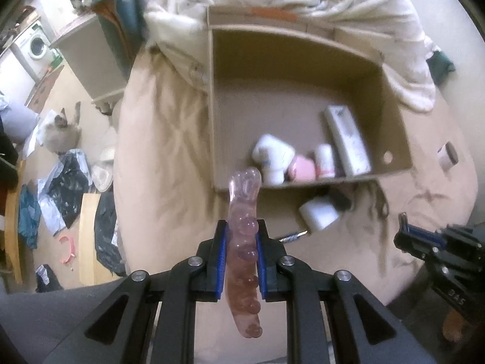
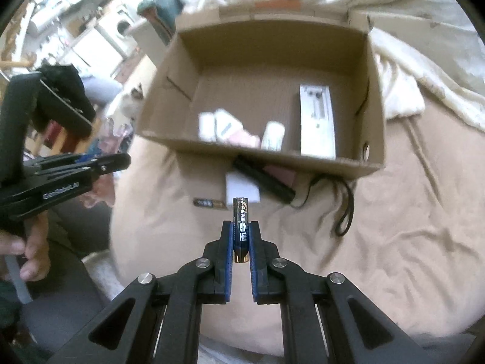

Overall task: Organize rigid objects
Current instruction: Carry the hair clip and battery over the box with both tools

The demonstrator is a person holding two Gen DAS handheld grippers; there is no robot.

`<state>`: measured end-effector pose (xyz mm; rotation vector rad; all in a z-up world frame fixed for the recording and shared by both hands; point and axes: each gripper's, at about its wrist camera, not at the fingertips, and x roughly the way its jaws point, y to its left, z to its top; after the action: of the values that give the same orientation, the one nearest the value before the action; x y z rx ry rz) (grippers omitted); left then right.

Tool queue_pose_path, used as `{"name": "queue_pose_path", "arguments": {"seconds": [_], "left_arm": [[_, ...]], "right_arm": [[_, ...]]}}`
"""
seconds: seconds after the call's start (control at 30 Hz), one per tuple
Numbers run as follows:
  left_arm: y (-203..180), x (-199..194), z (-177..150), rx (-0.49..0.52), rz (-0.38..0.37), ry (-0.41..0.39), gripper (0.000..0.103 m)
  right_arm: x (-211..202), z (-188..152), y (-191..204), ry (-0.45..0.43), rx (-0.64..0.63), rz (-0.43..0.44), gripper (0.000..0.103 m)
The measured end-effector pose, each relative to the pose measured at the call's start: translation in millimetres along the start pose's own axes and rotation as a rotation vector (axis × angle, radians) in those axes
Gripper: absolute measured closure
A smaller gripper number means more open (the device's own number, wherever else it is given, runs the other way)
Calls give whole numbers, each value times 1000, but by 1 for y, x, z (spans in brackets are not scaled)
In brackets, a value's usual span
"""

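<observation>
A: Progress noted. Several things already lie in the cardboard box point(image 2: 376, 91) on the bed: a long white flat pack point(image 2: 316, 121) along the right side, a white bottle point(image 2: 272, 136), a pink item point(image 1: 301, 166) and a white blurred item point(image 1: 272, 154) near the front wall.

B: What is left outside?

A: Just in front of the box, on the beige sheet point(image 2: 409, 227), a white block point(image 2: 239, 188), a black tube point(image 2: 266, 179) with a cord, and a second battery point(image 2: 209, 203) are seen. Two more things are held and not yet placed.

B: State of the tongs?

A: The left gripper point(image 1: 242, 236) is closed on a clear pink beaded rod point(image 1: 244, 209). The right gripper point(image 2: 241, 236) is closed on a battery point(image 2: 241, 221). Both are held above the sheet, short of the box.

B: Orientation?

A: The rod's long axis runs along the fingers; its rounded far end points toward the near wall of the box, the other end back toward the camera. The battery likewise lies lengthwise between the pads, the copper-coloured end nearest the camera, the other end toward the box.

B: Judgement?

A: Roughly half done; both held items need carrying over the wall.
</observation>
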<state>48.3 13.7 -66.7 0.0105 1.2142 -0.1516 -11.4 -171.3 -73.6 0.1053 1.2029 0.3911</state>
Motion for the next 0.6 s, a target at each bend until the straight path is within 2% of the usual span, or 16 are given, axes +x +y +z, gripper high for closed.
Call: {"name": "queue_pose_path", "arguments": {"seconds": [0.33, 0.47, 0.6], "left_arm": [[-14, -28, 63, 44, 4, -106, 87], [-22, -24, 94, 51, 5, -129, 87], [-31, -5, 116, 74, 37, -158, 87]], "right_arm": [[-18, 53, -19, -118, 42, 34, 92], [-18, 80, -34, -161, 73, 55, 92], [-4, 104, -57, -181, 122, 51, 92]]}}
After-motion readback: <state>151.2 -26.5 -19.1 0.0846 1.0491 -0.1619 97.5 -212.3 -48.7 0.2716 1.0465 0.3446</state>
